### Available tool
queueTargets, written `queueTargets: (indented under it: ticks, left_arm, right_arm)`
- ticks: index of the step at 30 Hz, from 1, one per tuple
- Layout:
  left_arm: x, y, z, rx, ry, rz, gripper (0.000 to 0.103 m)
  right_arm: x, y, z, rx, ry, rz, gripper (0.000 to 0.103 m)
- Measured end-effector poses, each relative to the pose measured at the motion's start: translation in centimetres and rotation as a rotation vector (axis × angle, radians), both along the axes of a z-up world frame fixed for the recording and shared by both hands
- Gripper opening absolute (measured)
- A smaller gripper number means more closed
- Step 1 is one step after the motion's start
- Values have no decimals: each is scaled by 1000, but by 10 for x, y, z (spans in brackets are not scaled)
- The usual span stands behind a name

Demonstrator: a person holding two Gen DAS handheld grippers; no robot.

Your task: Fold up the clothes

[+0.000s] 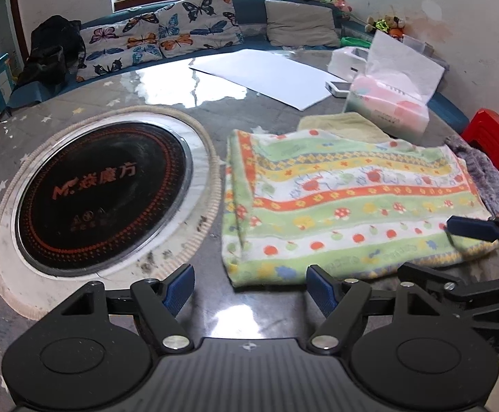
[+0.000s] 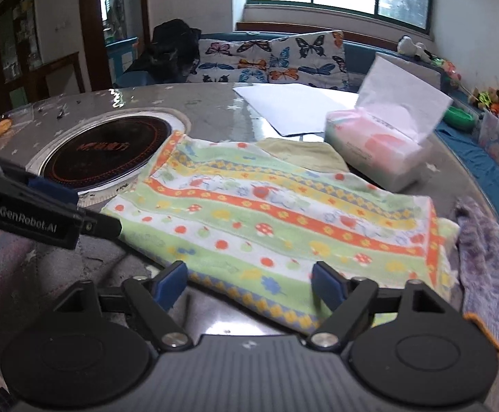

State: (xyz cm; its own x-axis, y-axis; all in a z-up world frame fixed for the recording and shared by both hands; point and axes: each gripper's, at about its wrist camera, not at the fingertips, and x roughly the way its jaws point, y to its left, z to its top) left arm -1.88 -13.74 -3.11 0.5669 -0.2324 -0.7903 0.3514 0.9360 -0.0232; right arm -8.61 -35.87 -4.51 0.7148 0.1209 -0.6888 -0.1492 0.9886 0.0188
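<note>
the towel (image 1: 345,202) lies folded over once on the table (image 1: 215,75), likely more folds left, both left gripper (image 1: 249,286) and right gripper (image 2: 249,286) wide open, empty.

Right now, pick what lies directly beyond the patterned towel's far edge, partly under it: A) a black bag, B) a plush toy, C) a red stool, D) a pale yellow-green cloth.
D: the pale yellow-green cloth pokes out from under the far edge of the patterned towel, near the tissue pack.

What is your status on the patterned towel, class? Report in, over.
Left hand-held gripper open, right hand-held gripper open, nothing held. Patterned towel folded flat on table. Tissue pack behind, clear.
</note>
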Motion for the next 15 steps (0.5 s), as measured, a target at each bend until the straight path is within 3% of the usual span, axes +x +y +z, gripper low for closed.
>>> queueTargets:
  ticks: [8,15]
  left_arm:
    - [-12,-7,-1,6,-7,-17,86]
    - [-22,-6,0,15,-18,-13,92]
  right_arm:
    - [-15,-12,2,28,-12,-83,100]
    - [-25,-13,-1,8,-4,-144,103]
